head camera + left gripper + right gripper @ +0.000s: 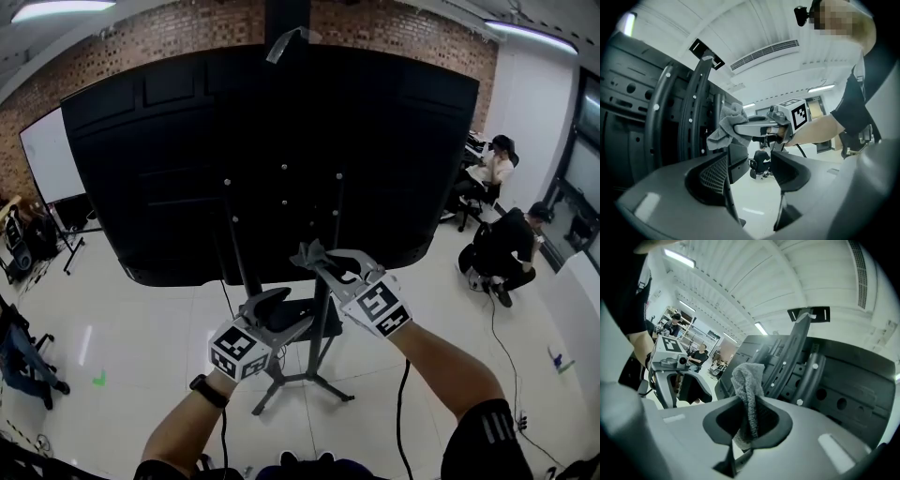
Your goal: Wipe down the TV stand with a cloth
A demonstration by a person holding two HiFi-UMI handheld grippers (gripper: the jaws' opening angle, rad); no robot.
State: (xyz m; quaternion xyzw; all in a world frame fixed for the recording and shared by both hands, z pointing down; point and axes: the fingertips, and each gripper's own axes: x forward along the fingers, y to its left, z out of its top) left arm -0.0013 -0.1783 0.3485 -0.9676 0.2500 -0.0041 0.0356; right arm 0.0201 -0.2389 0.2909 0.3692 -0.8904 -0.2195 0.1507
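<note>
The TV stand is a dark post on a splayed base that carries a big black screen, seen from behind. My right gripper is shut on a grey cloth and holds it against the stand's right upright rail, just under the screen. In the right gripper view the cloth stands up between the jaws of that gripper, next to the rails. My left gripper hangs open and empty lower left of it, beside the post. The left gripper view shows its jaws apart, with the cloth beyond.
Two people sit at the right, one on the floor and one at a desk. A whiteboard on a stand is at the left. A cable runs over the white floor beside the stand's base.
</note>
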